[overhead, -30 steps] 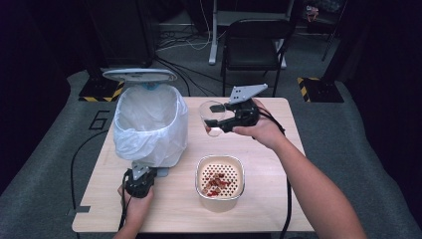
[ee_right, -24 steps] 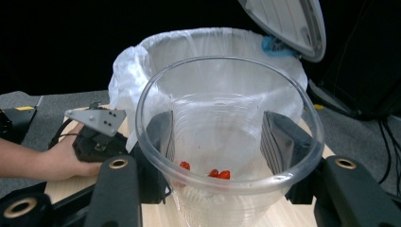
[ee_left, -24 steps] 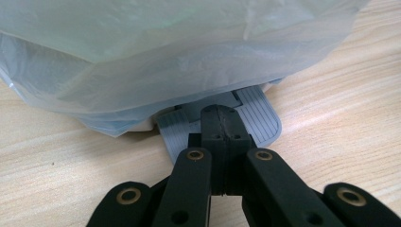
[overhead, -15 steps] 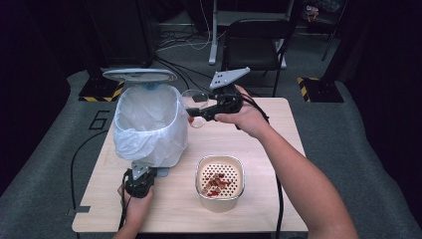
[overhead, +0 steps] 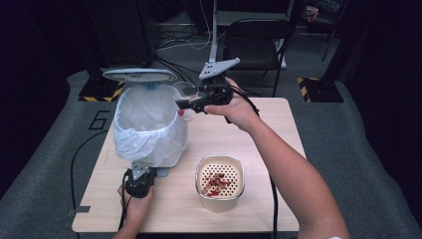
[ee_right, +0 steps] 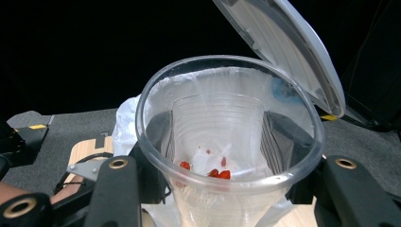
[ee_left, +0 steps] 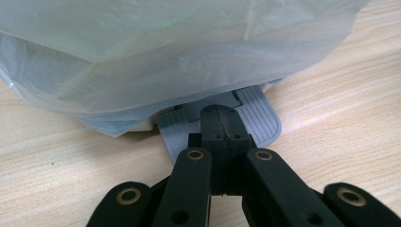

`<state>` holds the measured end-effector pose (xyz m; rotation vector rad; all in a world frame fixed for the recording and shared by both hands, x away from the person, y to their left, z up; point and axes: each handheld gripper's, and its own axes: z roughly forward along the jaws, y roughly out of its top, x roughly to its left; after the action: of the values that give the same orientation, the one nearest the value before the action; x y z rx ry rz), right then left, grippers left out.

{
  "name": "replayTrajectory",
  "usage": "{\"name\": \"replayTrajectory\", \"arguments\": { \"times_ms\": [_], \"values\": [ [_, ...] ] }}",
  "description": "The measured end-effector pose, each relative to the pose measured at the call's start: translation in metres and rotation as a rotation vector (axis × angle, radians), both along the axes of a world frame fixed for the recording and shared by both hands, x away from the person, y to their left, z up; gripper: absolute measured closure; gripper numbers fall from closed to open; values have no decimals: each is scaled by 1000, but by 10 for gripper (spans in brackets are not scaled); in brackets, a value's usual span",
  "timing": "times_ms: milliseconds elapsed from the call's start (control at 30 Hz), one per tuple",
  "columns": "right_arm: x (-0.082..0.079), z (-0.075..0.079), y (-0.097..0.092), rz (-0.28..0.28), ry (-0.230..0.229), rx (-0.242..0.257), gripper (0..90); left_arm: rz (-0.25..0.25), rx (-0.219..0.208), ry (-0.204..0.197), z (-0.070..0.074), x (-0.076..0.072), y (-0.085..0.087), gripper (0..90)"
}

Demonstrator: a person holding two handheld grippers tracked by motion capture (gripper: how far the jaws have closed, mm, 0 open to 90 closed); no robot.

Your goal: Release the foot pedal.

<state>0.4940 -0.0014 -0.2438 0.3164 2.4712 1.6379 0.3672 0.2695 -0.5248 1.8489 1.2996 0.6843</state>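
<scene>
Cup (ee_right: 229,142): clear, red scraps inside, clamped in right tool (overhead: 191,103) at the bin (overhead: 149,124) rim.
Pedal (ee_left: 255,118): pinned under closed left tool (ee_left: 221,137), lid (overhead: 139,74) up.
Risk: early tilt spills scraps onto desk (overhead: 268,129); pedal slip drops lid.

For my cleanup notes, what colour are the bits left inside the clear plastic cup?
Red bits, seen best in the right gripper view.

Left gripper (overhead: 141,175) jaws shut; right gripper (overhead: 185,103) raised, seemingly half-closed.
</scene>
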Motion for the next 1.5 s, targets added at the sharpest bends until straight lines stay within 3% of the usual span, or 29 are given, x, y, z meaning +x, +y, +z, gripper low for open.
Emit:
{"name": "replayTrajectory", "arguments": {
  "times_ms": [367, 567, 933, 1100, 1500],
  "values": [
    [2, 2, 35, 50, 19, 2, 453, -1, -3, 3, 0, 0, 0, 900],
    [2, 0, 52, 54, 6, 1, 449, -1, 1, 2, 0, 0, 0, 900],
    [10, -13, 70, -1, 36, -8, 441, -1, -1, 3, 0, 0, 0, 900],
    [12, -21, 76, -63, 34, -11, 410, -1, 2, 2, 0, 0, 0, 900],
    [13, -37, 87, -104, 74, -23, 412, 0, 2, -1, 0, 0, 0, 900]
  ]
}}
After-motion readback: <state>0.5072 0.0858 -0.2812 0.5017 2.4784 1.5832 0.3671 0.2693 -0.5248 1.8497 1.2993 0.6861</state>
